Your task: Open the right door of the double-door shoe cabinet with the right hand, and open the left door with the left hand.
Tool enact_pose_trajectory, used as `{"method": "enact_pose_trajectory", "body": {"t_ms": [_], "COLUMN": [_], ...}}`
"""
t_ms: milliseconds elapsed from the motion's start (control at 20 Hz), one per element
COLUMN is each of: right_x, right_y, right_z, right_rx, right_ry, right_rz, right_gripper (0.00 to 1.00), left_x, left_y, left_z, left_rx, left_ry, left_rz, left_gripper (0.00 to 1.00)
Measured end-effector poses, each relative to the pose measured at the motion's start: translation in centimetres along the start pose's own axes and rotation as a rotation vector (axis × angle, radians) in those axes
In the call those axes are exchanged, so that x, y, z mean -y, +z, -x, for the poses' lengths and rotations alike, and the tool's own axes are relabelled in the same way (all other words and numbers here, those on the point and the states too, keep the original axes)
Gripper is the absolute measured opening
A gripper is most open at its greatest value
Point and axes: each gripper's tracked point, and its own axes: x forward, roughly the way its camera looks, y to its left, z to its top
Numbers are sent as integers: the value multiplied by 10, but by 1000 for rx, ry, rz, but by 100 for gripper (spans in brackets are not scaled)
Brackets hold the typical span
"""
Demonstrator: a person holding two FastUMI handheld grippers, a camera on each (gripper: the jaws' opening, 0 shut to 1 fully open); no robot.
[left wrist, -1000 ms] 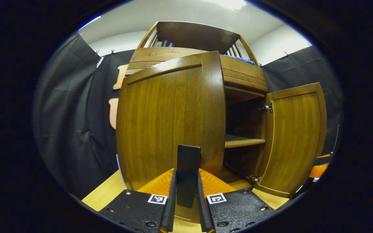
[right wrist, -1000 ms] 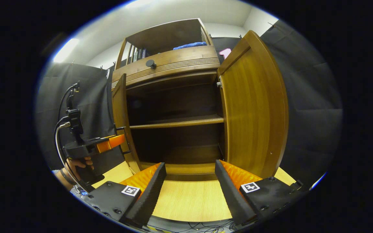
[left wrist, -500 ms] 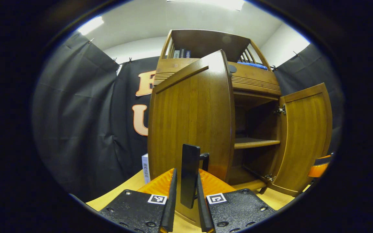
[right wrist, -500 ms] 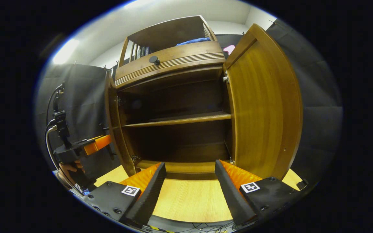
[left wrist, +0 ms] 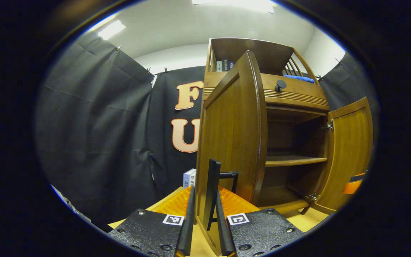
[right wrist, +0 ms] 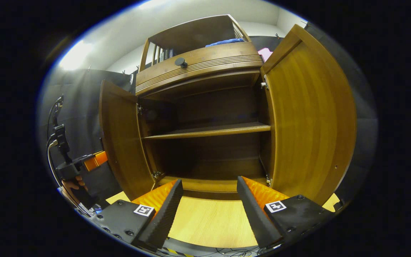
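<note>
My left gripper (left wrist: 205, 214) points level at the edge of the left door (left wrist: 232, 135) of the shoe cabinet (right wrist: 205, 103). Its two fingers are drawn close together on the dark handle (left wrist: 212, 189) mounted on that door, one finger against each side, so the grip is closed on it. In the right gripper view the same tool shows at the far left, behind the left door, with a hand (right wrist: 72, 185) wrapped round its grip and a cable rising above it.

My right gripper (right wrist: 209, 207) sits low over the front edge of the desk (right wrist: 209, 221), aimed into the cabinet interior. Its fingers are spread wide apart and touch nothing.

The left door stands swung well outward, edge-on to my left camera. The right door (right wrist: 309, 117) is also swung wide, its inner face turned toward the cabinet opening. Between the doors the shelf (right wrist: 209, 130) and the dark compartments above and below it are exposed. A round knob (right wrist: 181, 62) sits on the drawer front above. Bare desk surface lies between my right fingers and the cabinet base.
</note>
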Motion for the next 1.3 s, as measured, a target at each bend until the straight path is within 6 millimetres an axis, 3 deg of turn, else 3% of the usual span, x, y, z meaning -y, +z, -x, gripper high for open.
{"method": "enact_pose_trajectory", "body": {"t_ms": [100,200,250,300,350,450,500,550,650,700,750,850,900,1000,1050,1200,1250,1300], "right_x": [-6,-12,-15,-18,-20,-22,-21,-22,-23,-23,-23,-22,-22,-21,-20,-18,-17,-16], "right_y": [-2,-3,-5,-5,-7,-9,-9,-9,-8,-8,-8,-9,-9,-10,-11,-13,-12,-11], "right_z": [-2,-6,-7,-8,-8,-10,-10,-11,-14,-15,-17,-17,-16,-16,-16,-15,-15,-15], "right_rx": [-6,-10,-11,-12,-15,-18,-16,-14,-7,-4,-4,-2,-2,-4,-5,-7,-8,-9], "right_ry": [17,29,35,40,45,47,46,44,42,40,39,32,30,23,20,18,18,18], "right_rz": [0,-1,-4,-7,-9,-12,-15,-22,-46,-57,-63,-62,-59,-54,-55,-71,-75,-77], "right_gripper": [98,98,98,98,98,98,98,98,100,100,98,98,100,98,92,98,89,89], "left_x": [-12,-27,-30,-34,-40,-50,-54,-57,-62,-66,-68,-75,-79,-81,-84,-86,-86,-86], "left_y": [7,11,9,9,9,9,9,9,9,9,9,8,9,7,6,6,6,7], "left_z": [-4,-6,-4,-3,-4,-6,-7,-7,-8,-8,-10,-11,-12,-13,-14,-15,-14,-13], "left_rx": [21,29,26,20,15,6,1,-5,-8,-5,-5,-3,-2,-2,-4,-6,-6,-6], "left_ry": [11,11,-4,-21,-35,-67,-83,-97,-126,-138,-149,-172,-183,-210,-220,-228,-224,-216], "left_rz": [-12,-33,-21,-5,0,1,15,36,71,70,61,61,75,118,134,146,144,137], "left_gripper": [30,22,29,25,29,20,25,21,22,27,24,35,36,35,35,35,37,37]}}
